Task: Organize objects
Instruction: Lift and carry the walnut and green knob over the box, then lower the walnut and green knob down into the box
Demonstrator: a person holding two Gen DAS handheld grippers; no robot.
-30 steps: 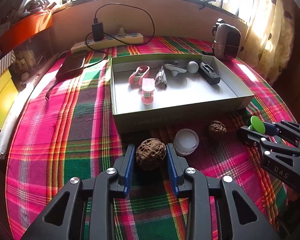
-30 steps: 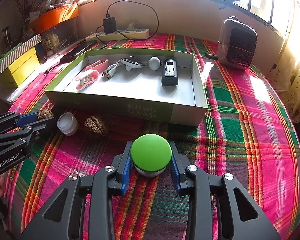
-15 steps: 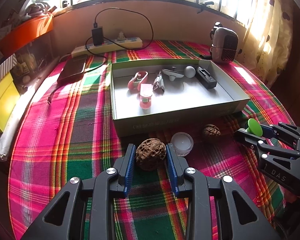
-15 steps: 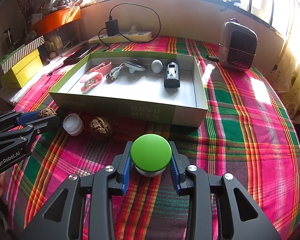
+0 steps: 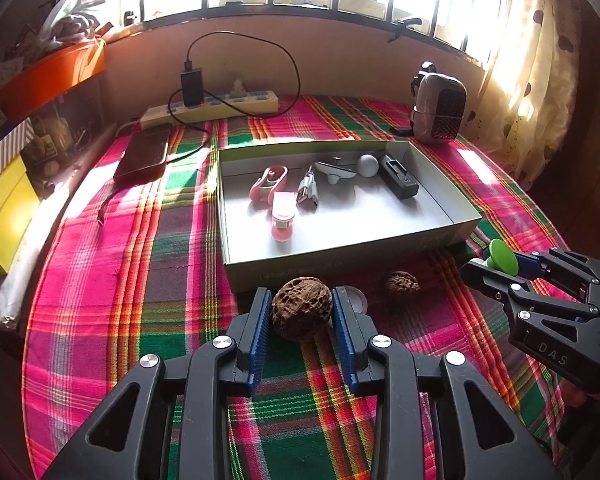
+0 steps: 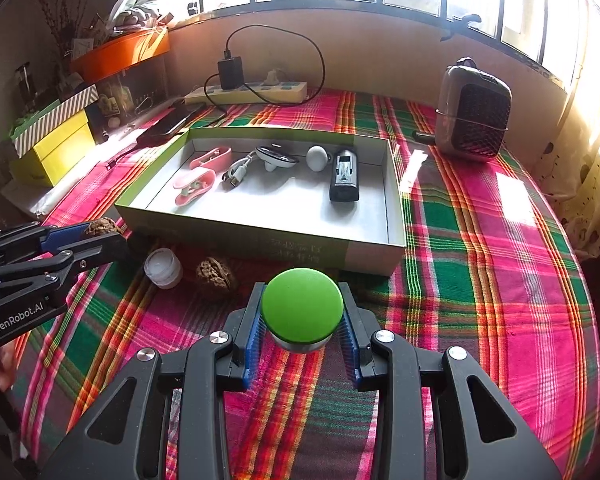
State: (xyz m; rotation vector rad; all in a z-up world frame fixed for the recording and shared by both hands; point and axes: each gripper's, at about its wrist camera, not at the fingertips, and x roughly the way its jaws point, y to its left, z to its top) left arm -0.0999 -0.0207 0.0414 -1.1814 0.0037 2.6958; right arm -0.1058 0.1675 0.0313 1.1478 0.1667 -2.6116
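My left gripper [image 5: 300, 294] is shut on a brown walnut [image 5: 302, 308], held just above the plaid cloth in front of the open green box [image 5: 340, 256]. My right gripper [image 6: 302, 296] is shut on a small jar with a round green lid [image 6: 302, 304], also in front of the box [image 6: 260, 240]. In the right wrist view the left gripper [image 6: 112, 236] shows at the left with its walnut [image 6: 102, 226]. The left wrist view has the right gripper [image 5: 480, 266] with the green lid [image 5: 502, 256] at the right. Between the grippers, a second walnut [image 6: 216, 274] and a small white jar [image 6: 163, 268] lie on the cloth.
The box holds pink clips [image 6: 194, 184], a white cable [image 6: 238, 170], a white ball [image 6: 317, 157] and a black device [image 6: 344, 176]. Behind it lie a power strip [image 6: 248, 92] and a dark phone [image 5: 144, 154]; a grey heater [image 6: 474, 120] stands at the right. Yellow boxes [image 6: 56, 148] line the left edge.
Both grippers have risen slightly with the walnut and the green-lidded jar still gripped. The box, the loose walnut and the white jar look a little farther away.
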